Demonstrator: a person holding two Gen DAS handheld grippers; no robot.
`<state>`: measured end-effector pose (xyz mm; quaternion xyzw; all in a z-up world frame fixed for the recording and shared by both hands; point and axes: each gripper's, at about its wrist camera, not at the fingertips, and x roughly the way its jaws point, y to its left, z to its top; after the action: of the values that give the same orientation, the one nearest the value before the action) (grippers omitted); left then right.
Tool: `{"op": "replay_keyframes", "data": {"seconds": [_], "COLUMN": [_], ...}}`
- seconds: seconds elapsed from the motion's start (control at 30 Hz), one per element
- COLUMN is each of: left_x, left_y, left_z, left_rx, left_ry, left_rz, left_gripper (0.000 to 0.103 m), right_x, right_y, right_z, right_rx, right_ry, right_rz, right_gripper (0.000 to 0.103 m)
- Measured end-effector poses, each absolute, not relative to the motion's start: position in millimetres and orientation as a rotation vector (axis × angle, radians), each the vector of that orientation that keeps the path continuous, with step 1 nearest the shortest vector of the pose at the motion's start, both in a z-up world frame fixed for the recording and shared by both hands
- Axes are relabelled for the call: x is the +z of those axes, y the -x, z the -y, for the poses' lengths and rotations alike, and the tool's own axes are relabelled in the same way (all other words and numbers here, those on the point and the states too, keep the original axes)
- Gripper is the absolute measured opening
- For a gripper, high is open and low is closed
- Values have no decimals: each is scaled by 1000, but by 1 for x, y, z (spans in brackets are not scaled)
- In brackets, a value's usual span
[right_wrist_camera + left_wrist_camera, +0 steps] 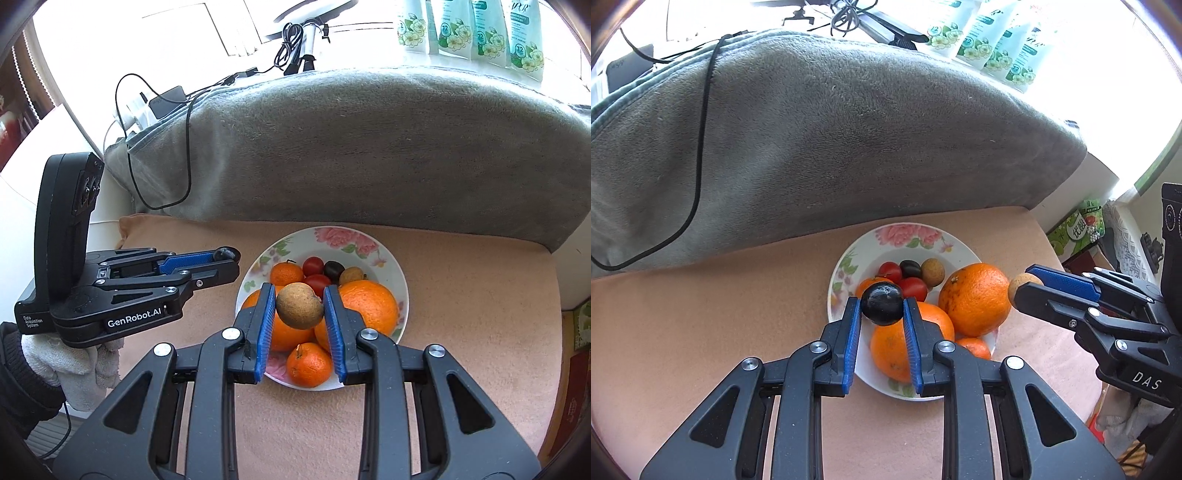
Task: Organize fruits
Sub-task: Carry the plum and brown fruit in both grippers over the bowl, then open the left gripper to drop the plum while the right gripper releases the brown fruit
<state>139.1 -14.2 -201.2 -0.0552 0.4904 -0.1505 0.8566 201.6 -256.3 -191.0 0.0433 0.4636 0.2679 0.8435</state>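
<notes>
In the lower centre of the left wrist view, a dark plum-like fruit (881, 303) is pinched between the blue pads of the left hand-held gripper (881, 308) and is held above the near part of a floral plate (849, 258). In the right wrist view, a brown round fruit (300, 305) with a chipped edge is clamped in the same way by the right hand-held gripper (300, 308), again over the plate (388, 254) at centre frame.

The plate is set on a peach-coloured padded surface (720, 295). On it are seen two large oranges (975, 299), smaller mandarins (309, 364), red cherry tomatoes (913, 288), a second dark fruit (910, 268) and another brown round fruit (932, 272), all crowded together and touching.

At the right edge of the left wrist view, the right hand-held gripper (1021, 288) is shown from the side with the brown fruit at its tip, just beside the larger orange. At the left of the right wrist view, the left hand-held gripper (225, 256) is shown side-on with the dark fruit at its tip, just left of the plate rim; a white glove (74, 365) is visible beneath its body.

A grey blanket (831, 129) is heaped behind the plate across the upper half of both views, with a black cable (700, 166) draped over it. Green-and-white packets (480, 33) are lined up in the upper right against bright window light.
</notes>
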Motion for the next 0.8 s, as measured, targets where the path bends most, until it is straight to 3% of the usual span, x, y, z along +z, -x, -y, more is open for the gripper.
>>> {"op": "replay_keyframes", "data": {"seconds": [0.8], "left_x": [-206], "left_y": [-152], "left_z": [35], "left_rx": [-328], "left_ry": [122], "left_rz": [-1043], "left_gripper": [22], "right_x": [-212], "right_y": [-250], "right_z": [256], "right_rx": [554], "right_ry": [-95], "right_rz": [-1018], "right_gripper": [28]}}
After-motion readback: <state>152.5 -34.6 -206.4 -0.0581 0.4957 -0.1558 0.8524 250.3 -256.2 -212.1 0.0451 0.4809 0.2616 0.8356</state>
